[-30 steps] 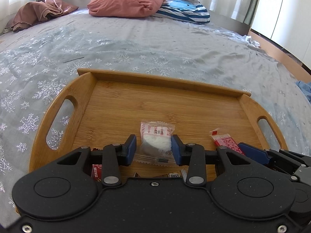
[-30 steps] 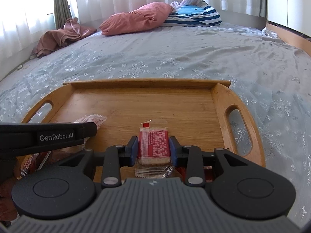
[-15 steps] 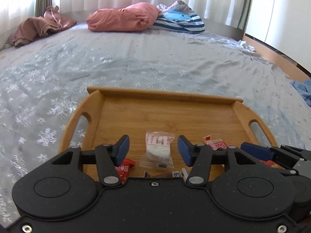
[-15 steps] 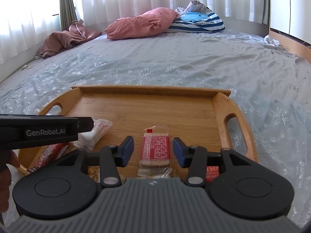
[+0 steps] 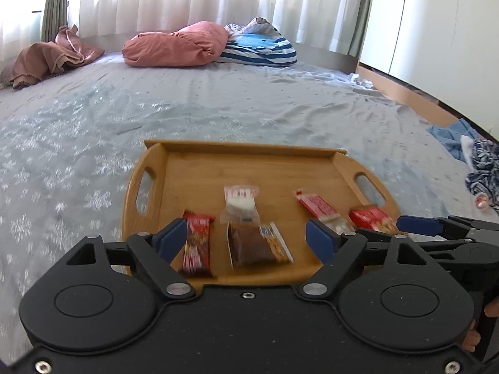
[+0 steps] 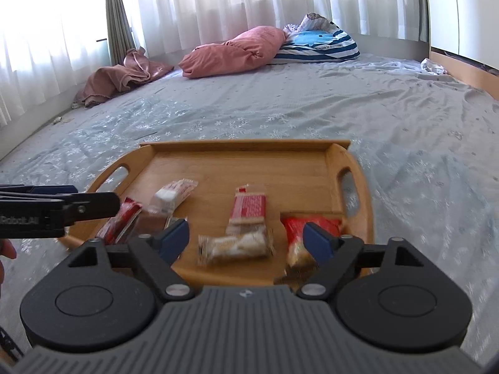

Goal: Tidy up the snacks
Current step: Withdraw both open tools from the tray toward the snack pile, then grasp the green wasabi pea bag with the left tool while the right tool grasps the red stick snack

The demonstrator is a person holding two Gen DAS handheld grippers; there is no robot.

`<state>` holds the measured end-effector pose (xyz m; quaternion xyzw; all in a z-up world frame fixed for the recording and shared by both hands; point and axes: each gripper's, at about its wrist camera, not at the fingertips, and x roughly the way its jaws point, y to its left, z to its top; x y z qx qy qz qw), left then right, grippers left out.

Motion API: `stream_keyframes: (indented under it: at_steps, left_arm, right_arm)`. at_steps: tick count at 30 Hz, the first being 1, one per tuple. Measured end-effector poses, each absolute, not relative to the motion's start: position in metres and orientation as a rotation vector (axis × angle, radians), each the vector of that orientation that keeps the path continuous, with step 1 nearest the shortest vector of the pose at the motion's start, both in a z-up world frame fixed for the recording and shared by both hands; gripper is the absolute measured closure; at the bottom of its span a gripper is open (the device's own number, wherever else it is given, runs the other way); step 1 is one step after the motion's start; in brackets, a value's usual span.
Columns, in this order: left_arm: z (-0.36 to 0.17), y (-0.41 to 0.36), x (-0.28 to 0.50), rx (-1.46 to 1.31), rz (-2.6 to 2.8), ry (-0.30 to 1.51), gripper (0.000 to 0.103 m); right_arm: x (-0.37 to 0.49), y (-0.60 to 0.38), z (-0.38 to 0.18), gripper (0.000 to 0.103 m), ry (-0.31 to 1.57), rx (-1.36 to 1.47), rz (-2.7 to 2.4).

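Observation:
A bamboo tray point(image 5: 249, 162) point(image 6: 243, 162) lies on the bed and holds several wrapped snacks. In the left wrist view: a clear pack with a white cake point(image 5: 240, 202), a dark red bar point(image 5: 196, 243), a brown cake pack point(image 5: 252, 244), a red-and-white bar point(image 5: 318, 207) and a red pack point(image 5: 369, 216). My left gripper point(image 5: 246, 243) is open and empty above the tray's near edge. My right gripper point(image 6: 246, 238) is open and empty, above the red-and-white bar point(image 6: 248, 208), a beige biscuit pack point(image 6: 234, 246) and the red pack point(image 6: 308, 230).
The bed has a grey snowflake sheet point(image 5: 78, 143). A pink pillow point(image 5: 177, 45), a striped blue pillow point(image 5: 262, 48) and a brown cloth point(image 5: 50, 56) lie at the far end. Blue clothes point(image 5: 467, 149) lie at the right edge. The left gripper's side point(image 6: 46, 208) shows in the right wrist view.
Both grippers opened wide, let go of the white cake pack and the red-and-white bar, and drew back and up from the tray. More snacks now show along the tray's near edge.

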<state>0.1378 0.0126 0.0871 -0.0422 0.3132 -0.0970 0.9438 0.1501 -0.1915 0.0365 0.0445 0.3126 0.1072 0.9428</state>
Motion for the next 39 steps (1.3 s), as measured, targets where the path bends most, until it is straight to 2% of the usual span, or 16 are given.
stream_keyframes:
  at_steps: [19,24,26,28,30,32,39]
  left_arm:
    - [0.049,0.021,0.052,-0.11,-0.192,0.664,0.017]
    - [0.04,0.015,0.042,-0.097,-0.213,0.648,0.018]
    - [0.037,0.01,0.039,-0.084,-0.227,0.638,0.023]
    - [0.035,0.004,0.038,-0.07,-0.245,0.637,0.033]
    - [0.031,0.0,0.04,-0.068,-0.258,0.656,0.05]
    - [0.028,-0.003,0.043,-0.085,-0.273,0.676,0.055]
    - [0.02,-0.008,0.048,-0.108,-0.27,0.698,0.059]
  right_arm:
    - [0.027,-0.185,0.011,0.01,0.608,0.176,0.143]
    - [0.009,-0.18,0.005,0.013,0.632,0.201,0.149]
    - [0.005,-0.179,0.003,0.016,0.636,0.207,0.14]
    - [0.004,-0.18,0.002,0.02,0.643,0.221,0.131]
    - [0.004,-0.181,0.0,0.027,0.657,0.245,0.119]
    - [0.003,-0.181,-0.002,0.031,0.662,0.27,0.11]
    - [0.007,-0.188,-0.003,0.047,0.664,0.363,0.08]
